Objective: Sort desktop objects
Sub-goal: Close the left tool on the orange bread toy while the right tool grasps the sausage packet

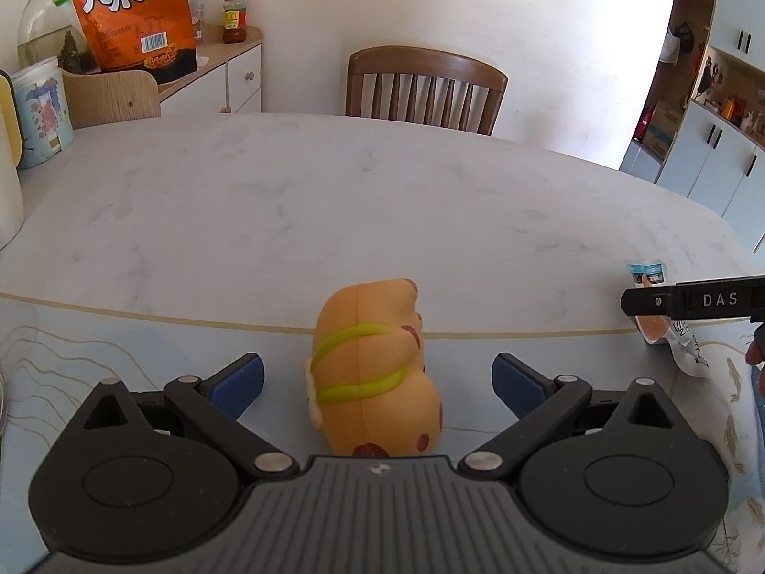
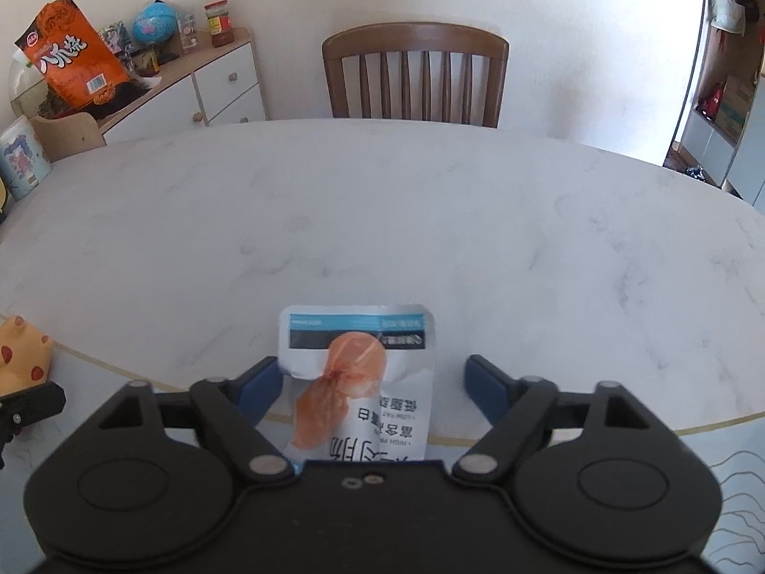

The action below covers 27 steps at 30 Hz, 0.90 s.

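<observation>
On the marble-patterned table [image 1: 334,201] an orange squishy toy [image 1: 373,373] with yellow-green stripes and brown spots sits at the near edge, right on the pale border line. The left gripper [image 1: 377,382] is around it with jaws spread wide, a blue pad on either side and a clear gap to the toy on both.

To the right of the toy, along the same near edge, lies a white snack packet [image 2: 358,378] with a blue band and a printed orange sausage. The right gripper [image 2: 370,385] brackets it with jaws wide apart; its left pad looks to be just at the packet's edge, the right pad well clear.

Beyond the toy, across the table, a wooden chair [image 1: 425,86] stands against the wall. Far left of the toy, an orange snack bag [image 1: 129,14] stands upright in a wooden holder [image 1: 110,93], with a printed tin [image 1: 40,110] beside it.
</observation>
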Tool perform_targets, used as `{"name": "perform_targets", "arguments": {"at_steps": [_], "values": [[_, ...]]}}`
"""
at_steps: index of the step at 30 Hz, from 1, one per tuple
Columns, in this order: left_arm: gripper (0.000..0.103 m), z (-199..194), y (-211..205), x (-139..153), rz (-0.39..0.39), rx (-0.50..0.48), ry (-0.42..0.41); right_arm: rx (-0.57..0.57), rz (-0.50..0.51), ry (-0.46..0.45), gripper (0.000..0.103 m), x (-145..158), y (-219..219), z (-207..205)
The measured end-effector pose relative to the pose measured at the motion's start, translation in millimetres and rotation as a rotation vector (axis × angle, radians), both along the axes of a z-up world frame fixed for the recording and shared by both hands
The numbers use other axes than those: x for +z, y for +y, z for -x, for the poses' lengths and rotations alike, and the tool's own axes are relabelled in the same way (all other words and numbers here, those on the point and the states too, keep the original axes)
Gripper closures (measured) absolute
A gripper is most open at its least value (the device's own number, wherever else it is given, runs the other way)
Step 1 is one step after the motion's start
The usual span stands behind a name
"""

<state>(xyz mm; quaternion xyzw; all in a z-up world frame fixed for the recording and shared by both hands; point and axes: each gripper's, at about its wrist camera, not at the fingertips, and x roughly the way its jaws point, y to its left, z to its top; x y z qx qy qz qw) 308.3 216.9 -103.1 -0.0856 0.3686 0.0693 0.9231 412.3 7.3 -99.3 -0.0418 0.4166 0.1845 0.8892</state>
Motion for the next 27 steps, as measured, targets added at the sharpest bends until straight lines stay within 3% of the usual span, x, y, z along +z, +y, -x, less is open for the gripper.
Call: {"name": "perform_targets", "arguments": {"at_steps": [2,8,14,16,27], "values": [[0.001,0.6,-0.3,0.3,0.004,-0.001,-0.001,-0.004,0.0,-0.008,0.033,0.7,-0.1,0.9],[0.012,1.8,-2.7,2.3,-0.004,-0.008,-0.001,-0.005,-0.005,-0.007,0.036,1.9,-0.7,0.5],[0.036,1.2,-7.4,4.5,-0.017,-0.027,-0.002,-0.003,-0.003,-0.014,0.039,5.6,-0.1,4.4],[0.054,0.5,-7.6,5.5,-0.014,-0.029,-0.001,-0.004,-0.006,-0.013,0.04,6.4,-1.6,6.5],[0.057,6.3,-18.4,11.8,-0.009,-0.067,-0.005,-0.002,-0.02,-0.022,0.048,17.1,-12.8,22.6]]}}
